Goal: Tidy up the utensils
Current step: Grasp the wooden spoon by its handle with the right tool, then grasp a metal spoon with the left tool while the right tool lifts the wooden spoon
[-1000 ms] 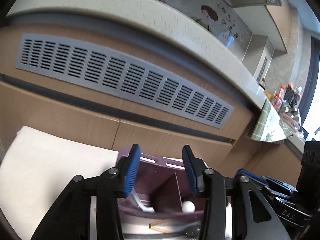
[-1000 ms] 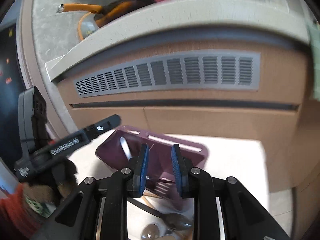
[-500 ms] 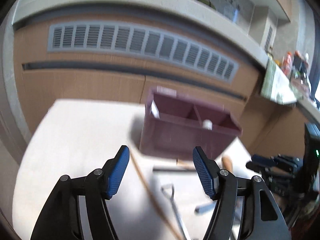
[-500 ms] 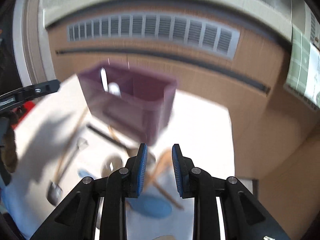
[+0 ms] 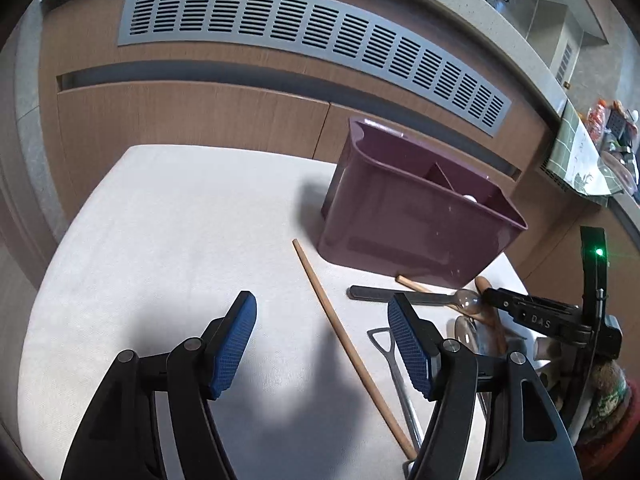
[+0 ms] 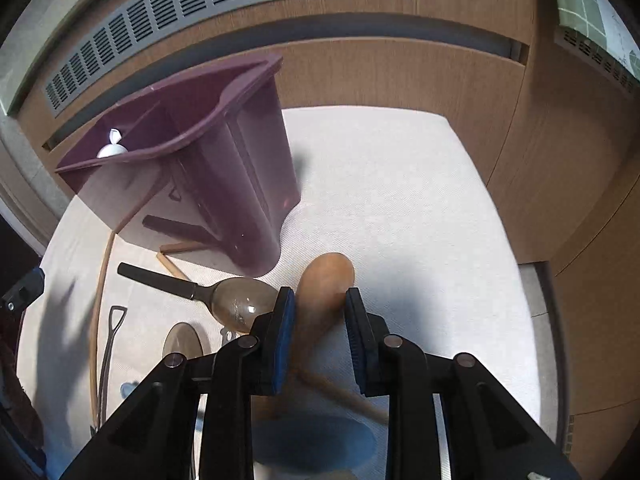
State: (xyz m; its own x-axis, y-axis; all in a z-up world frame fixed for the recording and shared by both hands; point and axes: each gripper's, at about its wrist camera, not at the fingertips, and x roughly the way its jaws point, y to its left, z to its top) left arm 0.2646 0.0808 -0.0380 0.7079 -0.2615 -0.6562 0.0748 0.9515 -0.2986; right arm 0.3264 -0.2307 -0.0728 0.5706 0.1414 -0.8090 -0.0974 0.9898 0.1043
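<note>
Right gripper, opening, straddles wooden spoon, seemingly untouched.

A purple divided caddy stands upright on the white mat, utensils scattered flat just beside it.

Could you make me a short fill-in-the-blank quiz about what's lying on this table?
1. The utensil holder is coloured ____.
2. The spoon between the right gripper's opening jaws is made of ____.
3. The left gripper holds ____.
4. Inside the holder, a ____ utensil shows.

Missing words: purple; wood; nothing; white
</note>
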